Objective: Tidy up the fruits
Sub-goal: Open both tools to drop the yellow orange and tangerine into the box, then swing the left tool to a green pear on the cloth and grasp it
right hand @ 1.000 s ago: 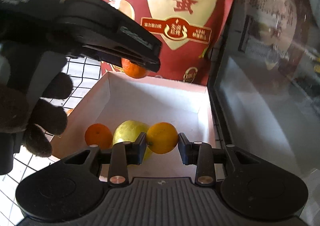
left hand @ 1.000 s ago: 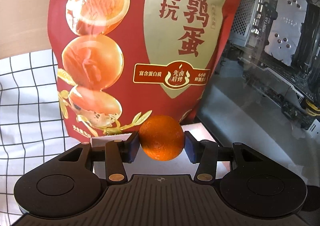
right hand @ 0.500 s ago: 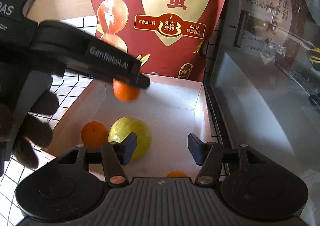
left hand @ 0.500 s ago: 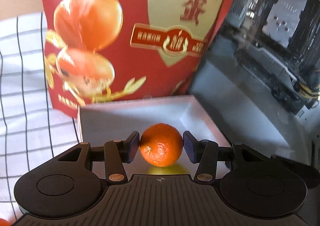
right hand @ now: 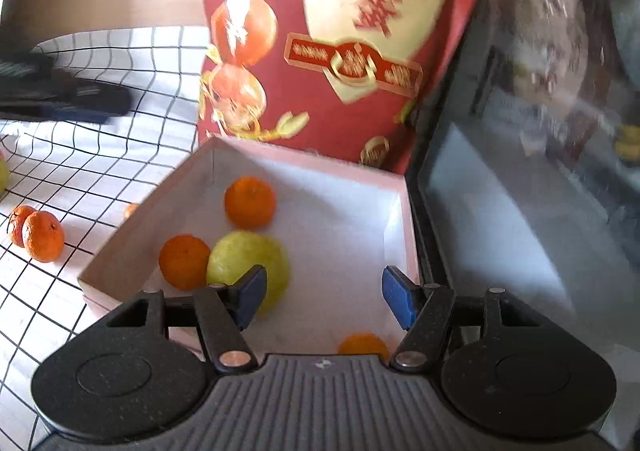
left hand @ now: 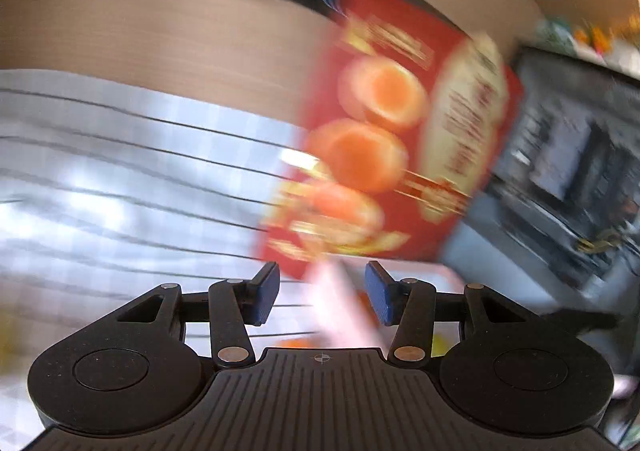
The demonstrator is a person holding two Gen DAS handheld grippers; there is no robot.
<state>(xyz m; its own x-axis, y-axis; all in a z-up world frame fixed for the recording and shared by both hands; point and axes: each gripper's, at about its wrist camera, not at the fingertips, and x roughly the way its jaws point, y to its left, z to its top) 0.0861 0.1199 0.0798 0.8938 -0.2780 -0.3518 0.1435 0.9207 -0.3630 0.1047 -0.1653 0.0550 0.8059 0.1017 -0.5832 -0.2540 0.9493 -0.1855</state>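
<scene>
Over a pink box (right hand: 304, 160) on a checked cloth (right hand: 120, 155), as seen from the right gripper (right hand: 324, 297): blue pads spread wide, jaws just opened further, gripping nothing.

Inside the box, four fruits:
- far orange (right hand: 250, 203), near the back wall
- near orange (right hand: 184, 261), by the left wall, touching the green fruit (right hand: 248, 259)
- third orange (right hand: 363, 345), at the front, half hidden by the gripper body

From the left gripper (left hand: 320, 291), a badly blurred view. Pads apart, nothing pressed between them, only a pink smear of box rim behind the gap. Points toward the cloth left of the box.

Likely step in hand: fetching the next loose fruit. Loose oranges (right hand: 42, 236) lying as a touching pair on the cloth, well left of the box.

To do it well:
- Use the left gripper, the nearer one.
- Keep the pads wide and straddle one orange only, not the pair.
- Close gently across its middle.
- Lift above the box wall before crossing.
- Release low over bare floor, away from the other fruit, to avoid a bounce.
- Raise the right gripper clear first, to prevent a clash over the box.

Around the box: a tall red bag (right hand: 340, 51) standing right behind the back rim, and a dark glass panel (right hand: 500, 211) just beside the right wall. Both close off those sides, so come in from the front or left.
</scene>
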